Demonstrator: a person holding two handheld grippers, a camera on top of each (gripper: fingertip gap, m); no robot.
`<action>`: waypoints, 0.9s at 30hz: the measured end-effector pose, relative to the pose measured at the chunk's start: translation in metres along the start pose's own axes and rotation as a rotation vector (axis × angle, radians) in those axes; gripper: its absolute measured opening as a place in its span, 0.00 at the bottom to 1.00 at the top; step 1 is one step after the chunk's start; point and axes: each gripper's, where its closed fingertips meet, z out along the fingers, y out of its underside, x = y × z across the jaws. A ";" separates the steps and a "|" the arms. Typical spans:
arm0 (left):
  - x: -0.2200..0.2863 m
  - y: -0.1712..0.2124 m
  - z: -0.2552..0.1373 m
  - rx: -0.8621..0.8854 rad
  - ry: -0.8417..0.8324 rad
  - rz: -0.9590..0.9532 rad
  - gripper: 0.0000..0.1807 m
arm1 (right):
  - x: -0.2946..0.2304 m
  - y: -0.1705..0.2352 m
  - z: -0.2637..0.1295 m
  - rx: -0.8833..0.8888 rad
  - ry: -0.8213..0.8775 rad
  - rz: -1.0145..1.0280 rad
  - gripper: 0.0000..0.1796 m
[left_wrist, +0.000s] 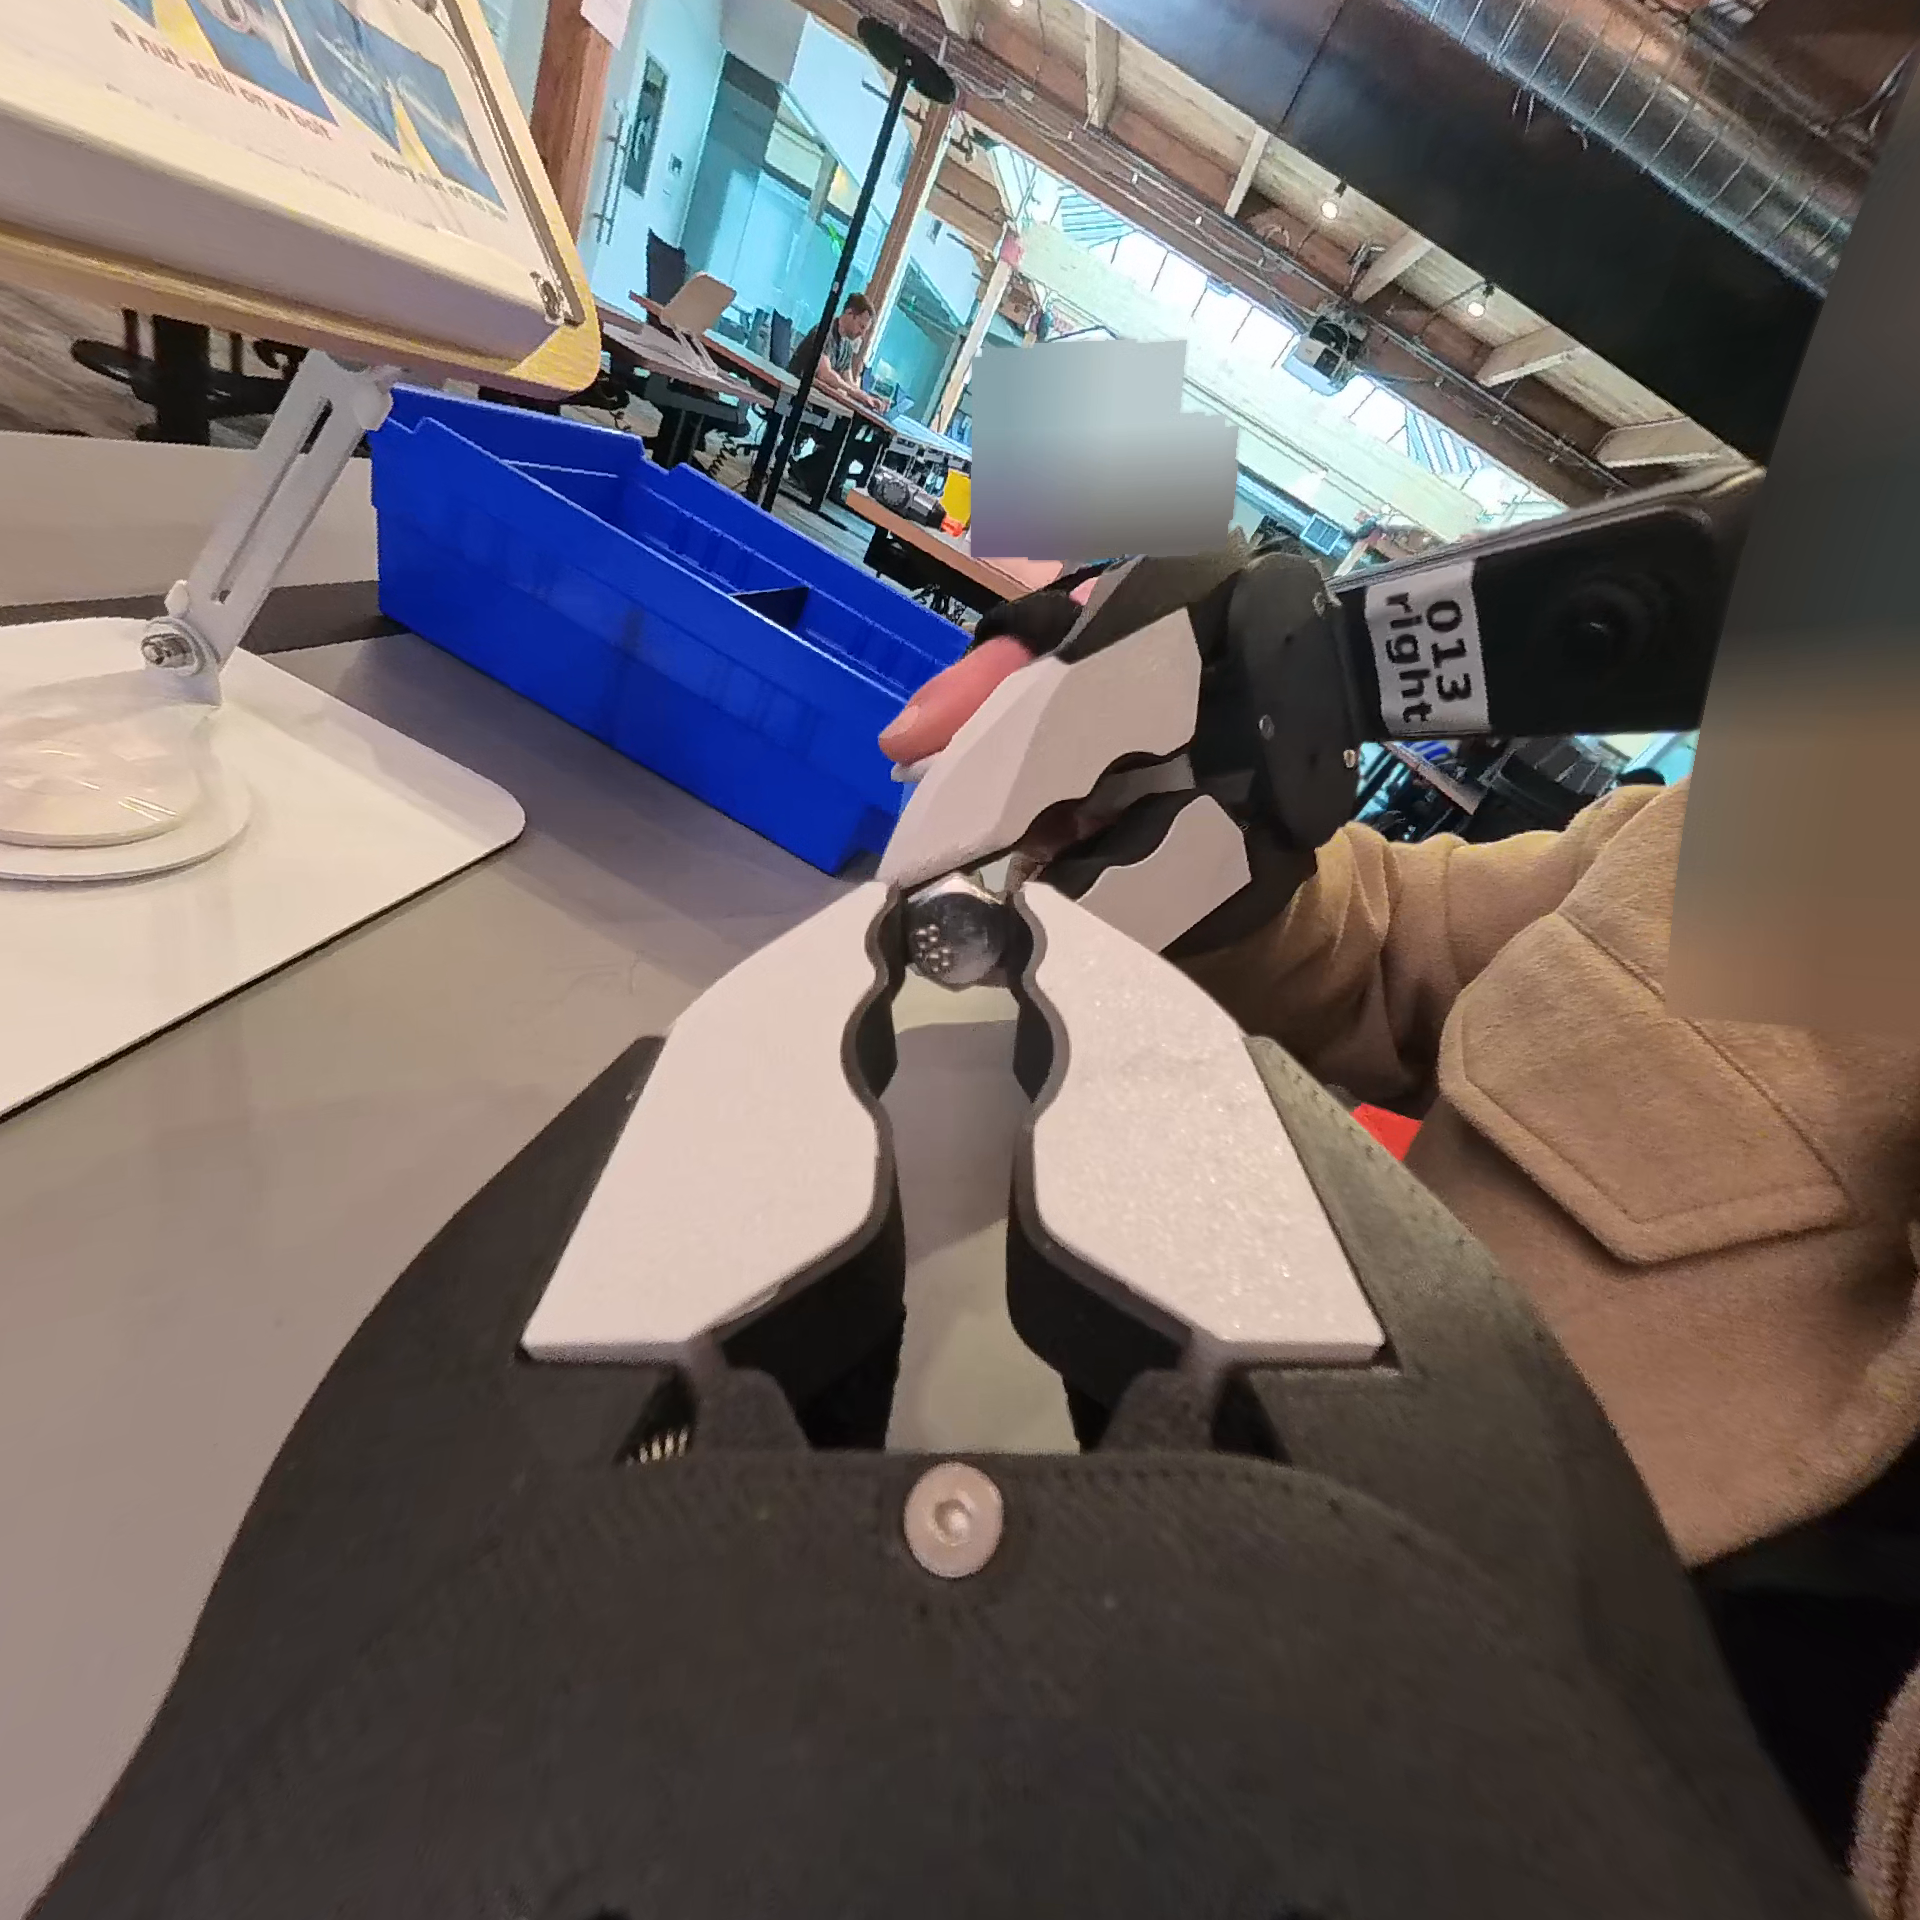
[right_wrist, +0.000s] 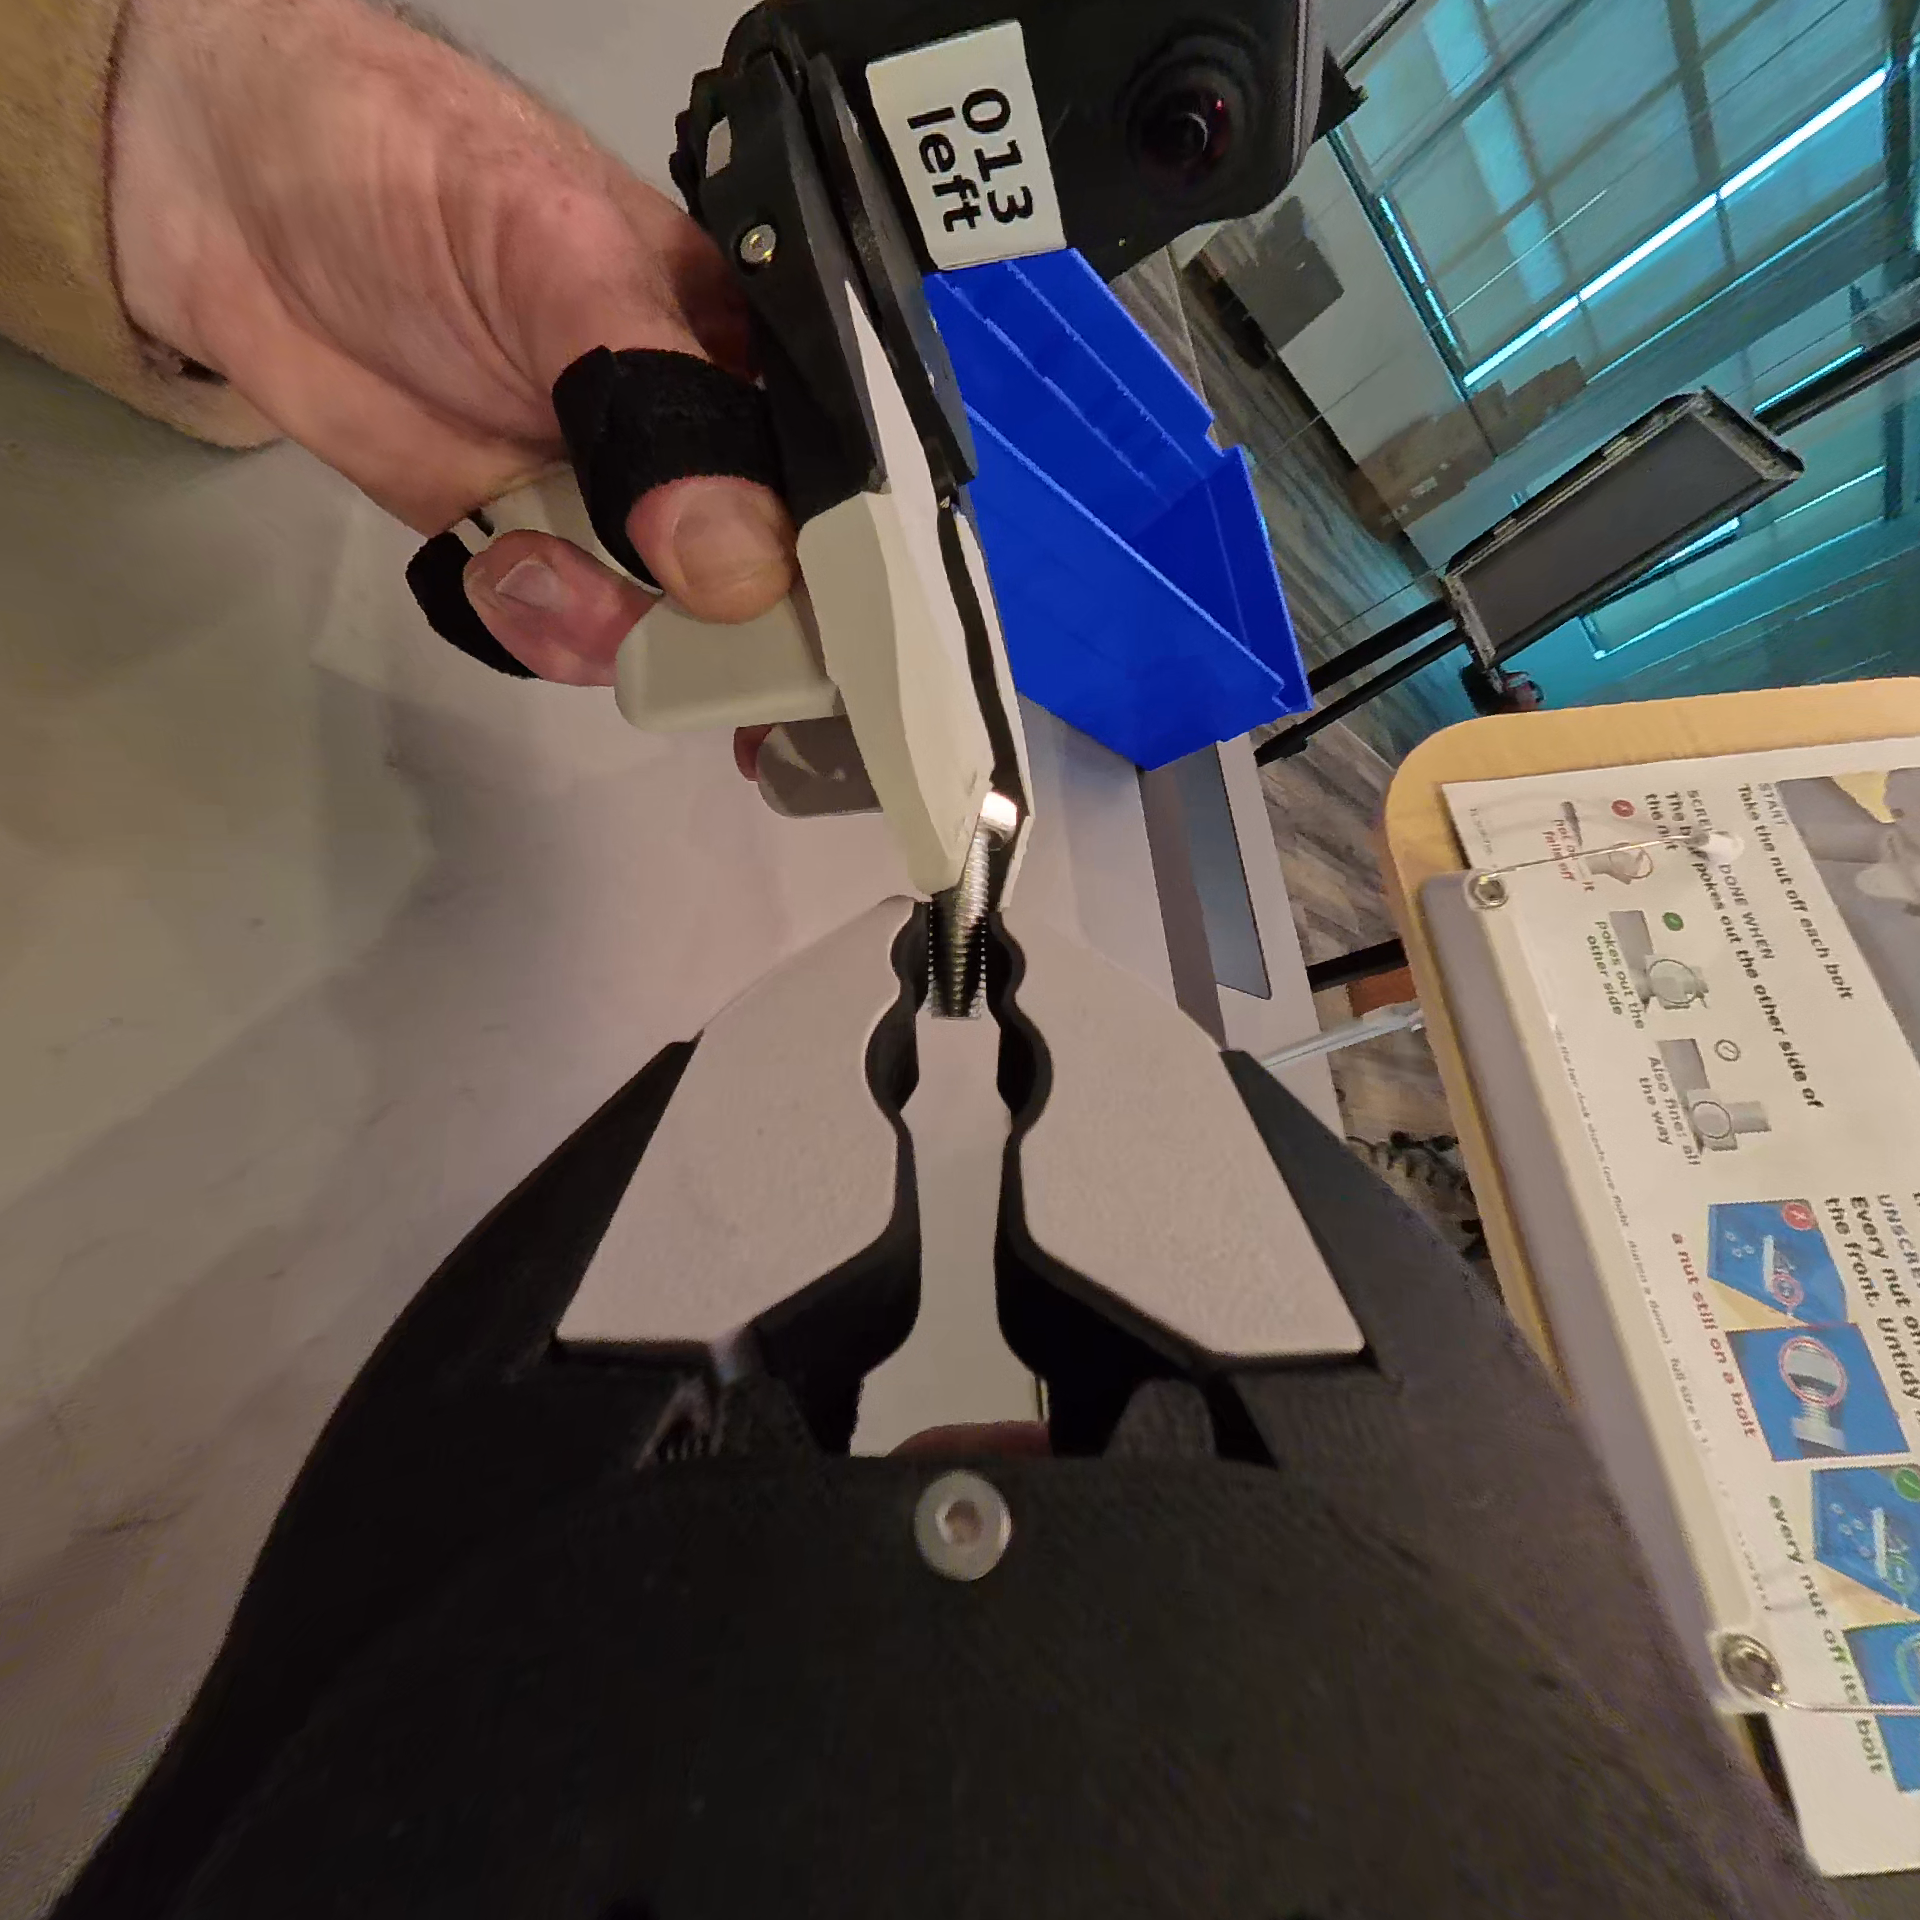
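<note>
Both tools are squeezing one small metal bolt (left_wrist: 951, 940) up above the grey surface (left_wrist: 312, 1195), the left tool (left_wrist: 954, 935) pinching its head and the right tool (right_wrist: 958, 961) pinching its bumpy threads, and it looks hard, light and slippery.

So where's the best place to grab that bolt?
Grab the bolt by its hex head, from the head end: its flat sides resist slipping. The left gripper pinches there; the right gripper closes on the threaded shank from the opposite end.
</note>
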 end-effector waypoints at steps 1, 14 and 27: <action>0.000 0.000 0.000 0.004 0.002 -0.006 0.10 | 0.000 0.000 0.000 -0.001 0.006 -0.010 0.05; 0.007 -0.007 -0.002 0.052 0.071 -0.022 0.10 | 0.003 -0.007 -0.003 0.020 0.029 -0.017 0.05; 0.005 -0.031 -0.029 0.167 0.026 0.093 0.00 | 0.035 -0.005 -0.024 0.026 0.112 0.001 0.05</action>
